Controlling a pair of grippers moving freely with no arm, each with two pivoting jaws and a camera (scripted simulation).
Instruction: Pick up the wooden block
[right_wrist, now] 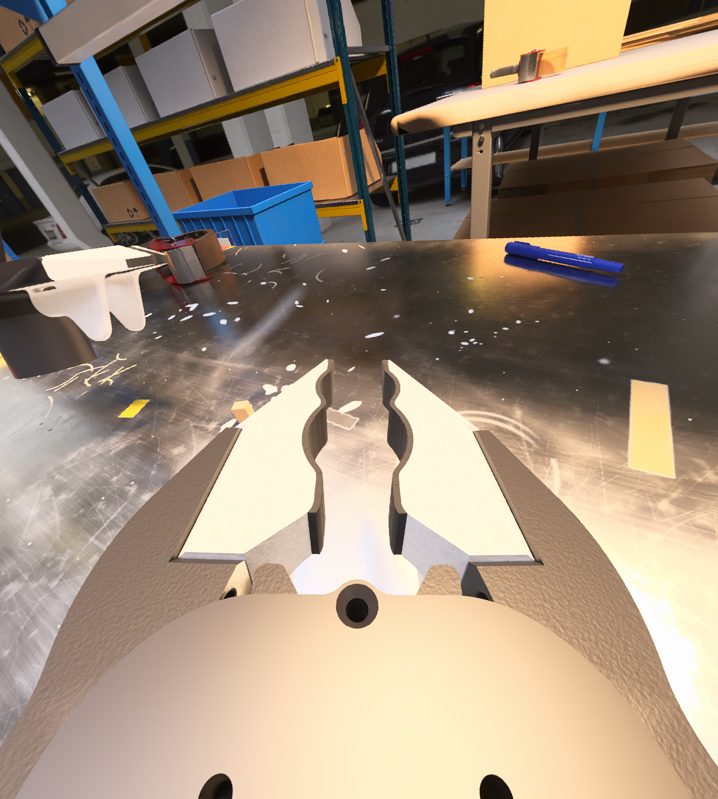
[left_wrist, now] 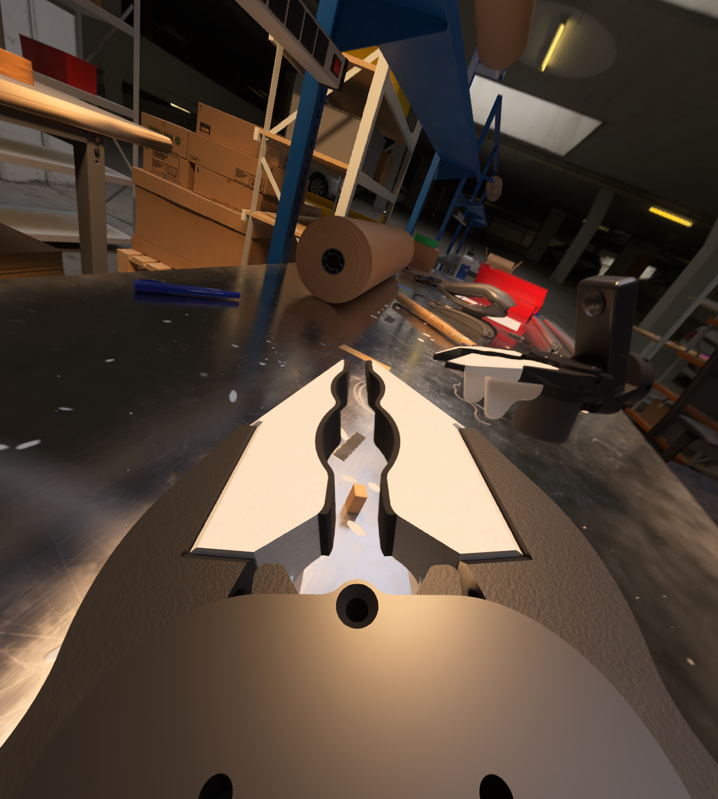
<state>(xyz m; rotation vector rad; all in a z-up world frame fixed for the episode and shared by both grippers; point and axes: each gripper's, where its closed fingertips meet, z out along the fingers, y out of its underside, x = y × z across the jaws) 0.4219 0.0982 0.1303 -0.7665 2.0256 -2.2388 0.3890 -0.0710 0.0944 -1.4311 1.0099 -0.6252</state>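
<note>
Closest to the left wrist camera is the left gripper [left_wrist: 356, 365], brown with two cream fingers, and its tips stand nearly together, with only a thin slit between them. Through the wider gap lower between the fingers shows the small light wooden block [left_wrist: 356, 497]. It lies on the dark scratched metal bench [left_wrist: 89, 389], below the fingers and not held by them; whether the fingers touch it, I cannot tell. Beside it on the bench is a small grey patch [left_wrist: 348, 445].

In the right wrist view the right gripper [right_wrist: 357, 367] of the same brown and cream build keeps its fingers a moderate width apart, and nothing is between them. The wooden block [right_wrist: 242, 410] shows just beside the outer edge of its left-side finger, with one corner visible, in the middle part of the bench.

Each gripper shows also in the other view, off to the side, above the bench surface.

Near the far edge of the bench lies a blue marker pen [right_wrist: 562, 256], well apart from the block. Toward a far corner rest a big roll of brown paper [left_wrist: 351, 257] and a red tape dispenser [right_wrist: 186, 257]. A pale yellow strip of tape [right_wrist: 650, 428] is stuck flat on the bench, near the right gripper.
</note>
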